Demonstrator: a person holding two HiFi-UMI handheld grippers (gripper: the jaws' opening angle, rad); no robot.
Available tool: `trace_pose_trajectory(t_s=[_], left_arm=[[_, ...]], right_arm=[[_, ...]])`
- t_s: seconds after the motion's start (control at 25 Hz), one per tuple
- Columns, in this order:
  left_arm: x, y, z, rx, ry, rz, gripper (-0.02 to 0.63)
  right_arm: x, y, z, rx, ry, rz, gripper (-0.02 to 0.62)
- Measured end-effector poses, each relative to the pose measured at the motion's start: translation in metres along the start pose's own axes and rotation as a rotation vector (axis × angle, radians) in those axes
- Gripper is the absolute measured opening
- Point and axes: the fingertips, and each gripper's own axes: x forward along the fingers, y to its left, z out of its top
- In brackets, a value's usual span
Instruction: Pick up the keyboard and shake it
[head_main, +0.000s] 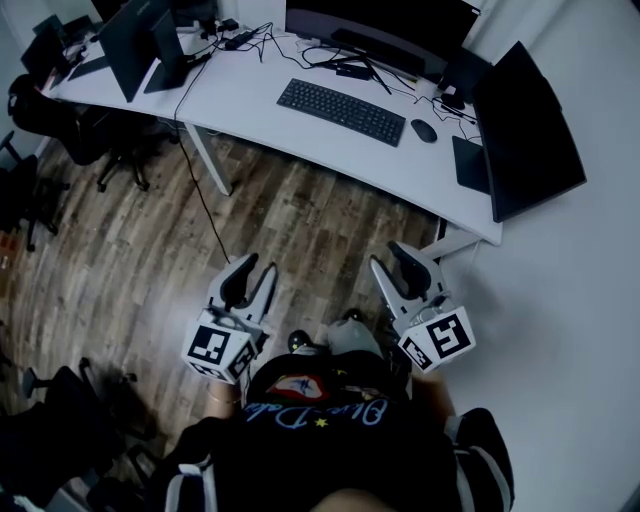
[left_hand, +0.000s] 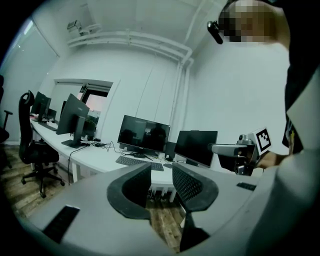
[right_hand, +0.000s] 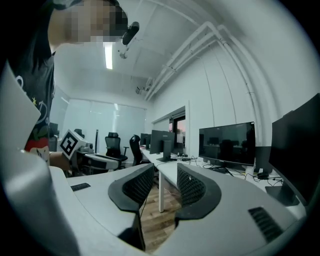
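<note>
A black keyboard (head_main: 340, 110) lies flat on the long white desk (head_main: 250, 100), in front of a wide dark monitor (head_main: 380, 25). In the left gripper view the keyboard (left_hand: 139, 161) shows small and far off beyond the jaws. My left gripper (head_main: 257, 272) and right gripper (head_main: 392, 258) are held close to the person's body over the wooden floor, well short of the desk. Both stand open with nothing between the jaws. The left gripper (left_hand: 161, 172) points at the desk. The right gripper (right_hand: 165, 172) points along the desk's near edge.
A black mouse (head_main: 423, 130) lies right of the keyboard. A second monitor (head_main: 525, 130) stands at the desk's right end and a third (head_main: 140, 40) at the left. Office chairs (head_main: 40, 110) stand on the left. A cable (head_main: 205, 200) hangs from the desk to the floor.
</note>
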Motion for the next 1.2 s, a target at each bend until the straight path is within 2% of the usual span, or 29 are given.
trace_pose_trajectory(t_s=[0.24,0.64,1.2], left_arm=[[0.003,0.009,-0.001,-0.039,-0.018,0.013,0.110],[0.031,0.041,0.011,-0.035,-0.011,0.066,0.112],[0.137,0.074,0.032,-0.035,0.000,0.064,0.114]], right_arm=[[0.014,-0.006,-0.002,0.004,0.009,0.016,0.118],[0.066,-0.032,0.003,0.027,-0.022,0.071,0.123],[0.133,-0.131,-0.003,0.068,-0.023,0.071,0.135]])
